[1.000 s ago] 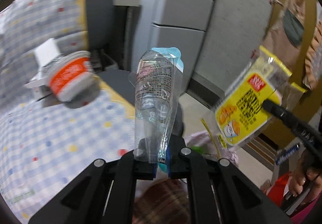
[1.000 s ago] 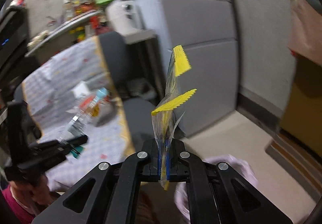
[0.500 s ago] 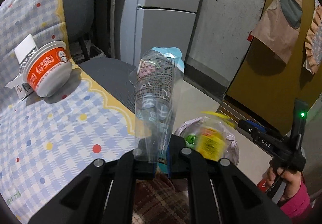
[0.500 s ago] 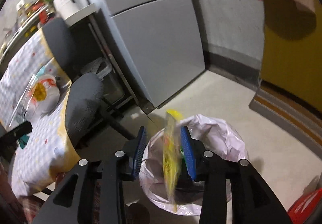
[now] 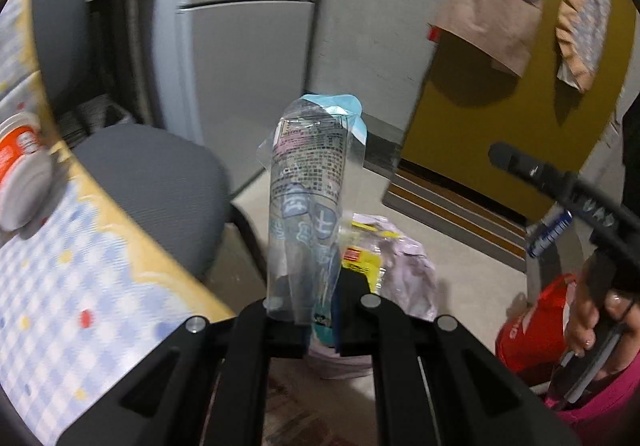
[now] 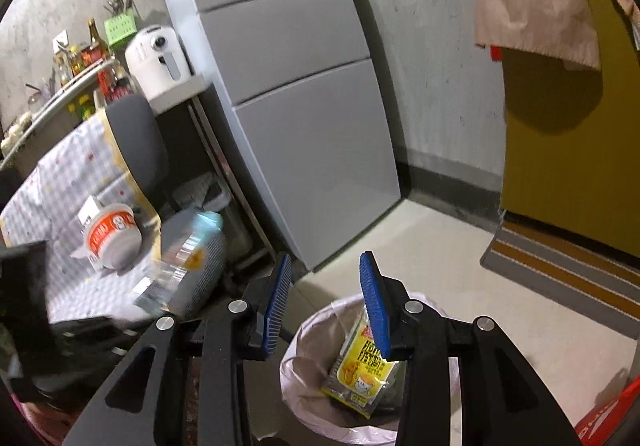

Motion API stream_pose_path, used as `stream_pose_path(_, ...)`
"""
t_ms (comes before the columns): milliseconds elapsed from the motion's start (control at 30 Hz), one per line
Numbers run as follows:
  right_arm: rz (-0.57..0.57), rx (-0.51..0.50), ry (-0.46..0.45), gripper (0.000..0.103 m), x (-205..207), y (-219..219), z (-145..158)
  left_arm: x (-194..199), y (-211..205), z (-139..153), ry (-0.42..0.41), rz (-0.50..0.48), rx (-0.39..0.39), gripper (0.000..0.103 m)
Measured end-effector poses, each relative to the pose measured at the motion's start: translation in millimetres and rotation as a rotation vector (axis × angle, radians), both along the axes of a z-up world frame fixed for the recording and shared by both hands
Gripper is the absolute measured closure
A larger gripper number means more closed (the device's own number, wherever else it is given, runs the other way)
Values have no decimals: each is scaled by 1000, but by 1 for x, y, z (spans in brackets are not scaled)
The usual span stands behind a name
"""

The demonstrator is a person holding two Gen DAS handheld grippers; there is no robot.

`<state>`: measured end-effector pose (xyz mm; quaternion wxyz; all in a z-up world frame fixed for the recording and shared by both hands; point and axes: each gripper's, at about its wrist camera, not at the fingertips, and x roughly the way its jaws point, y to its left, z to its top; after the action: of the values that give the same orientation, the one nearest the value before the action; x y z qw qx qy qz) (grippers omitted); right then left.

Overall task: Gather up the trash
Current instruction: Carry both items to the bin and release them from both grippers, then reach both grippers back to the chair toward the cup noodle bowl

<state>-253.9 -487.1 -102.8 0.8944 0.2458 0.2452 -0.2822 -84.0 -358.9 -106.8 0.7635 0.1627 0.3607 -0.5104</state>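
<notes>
- Gripping a clear printed wrapper upright, the left gripper has its jaws closed on the lower end.
- Right gripper jaws spread wide above the trash bin.
- Yellow packet lies inside it.

1. the right gripper hangs over the trash bin, its blue-padded jaws spread wide with nothing between them.
2. a yellow wrapper lies inside the bin's pale liner, below the right-hand jaw.
3. at left, the left gripper shows as a dark, blurred shape with a clear plastic wrapper at its tip.
4. an orange-and-white cup lies on its side on the checked tablecloth.
5. a grey chair stands beside the table, with a grey fridge behind it.
</notes>
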Motion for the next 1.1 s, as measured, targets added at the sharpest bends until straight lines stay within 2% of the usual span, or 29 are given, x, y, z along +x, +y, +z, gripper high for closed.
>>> stream_pose_path(100, -10, -11, -10, 64, -7, -1, 7, -8, -22, -7, 25, -52, 19, 97)
stream_pose_path(167, -21, -13, -14, 64, -13, -4, 8, -11, -34, -13, 37, -81, 42, 91)
stream_pose_path(267, -42, -7, -16, 64, -20, -9, 7, -17, -52, -24, 35, -116, 72, 68)
stream_pose_path(300, -52, -2, -15, 64, -22, -12, 7, -17, -57, -27, 33, -124, 86, 54)
stream_pose_path(433, -69, 15, -8, 63, -25, -17, 2, -13, -66, -43, 35, -125, 135, 47)
stream_pose_path(533, -65, 26, -5, 63, -24, -16, 0, -5, -60, -50, 33, -97, 155, 47)
stream_pose_path(633, -53, 22, -4, 63, -18, -12, 2, 7, -41, -44, 10, -49, 147, 47)
stream_pose_path(800, -6, 14, -23, 63, -3, 0, 11, 27, 8, -24, -43, 79, 122, 47)
stream_pose_path(1000, 78, 20, -52, 63, 26, 23, 23, 47, 66, -2, -68, 212, 83, 47)
stream_pose_path(1100, 133, 20, -42, 63, 47, 38, 27, 59, 95, 5, -53, 273, 67, 47)
